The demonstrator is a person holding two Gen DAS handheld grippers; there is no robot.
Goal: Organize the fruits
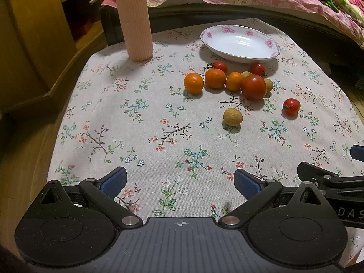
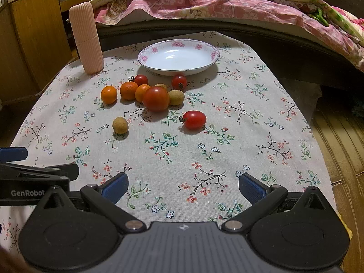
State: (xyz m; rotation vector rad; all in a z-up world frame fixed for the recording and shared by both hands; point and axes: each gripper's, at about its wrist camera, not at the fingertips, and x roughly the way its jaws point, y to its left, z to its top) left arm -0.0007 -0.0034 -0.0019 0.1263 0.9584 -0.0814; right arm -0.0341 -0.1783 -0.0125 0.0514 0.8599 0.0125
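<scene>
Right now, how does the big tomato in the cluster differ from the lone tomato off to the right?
The big tomato is round and larger; the lone tomato is smaller and oval. The big tomato touches neighbouring fruit; the lone tomato lies apart on the cloth, its stem pointing sideways. Both are red, glossy, and outside the plate.

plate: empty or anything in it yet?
Empty. The plate shows only bare white inside in both views; every fruit, like the big tomato, sits on the cloth in front of it.

furniture: wooden cabinet [image 2: 34,34] left | bed with pink floral quilt [image 2: 204,4] behind | floor [image 1: 20,170]: wood, possibly laminate
</scene>
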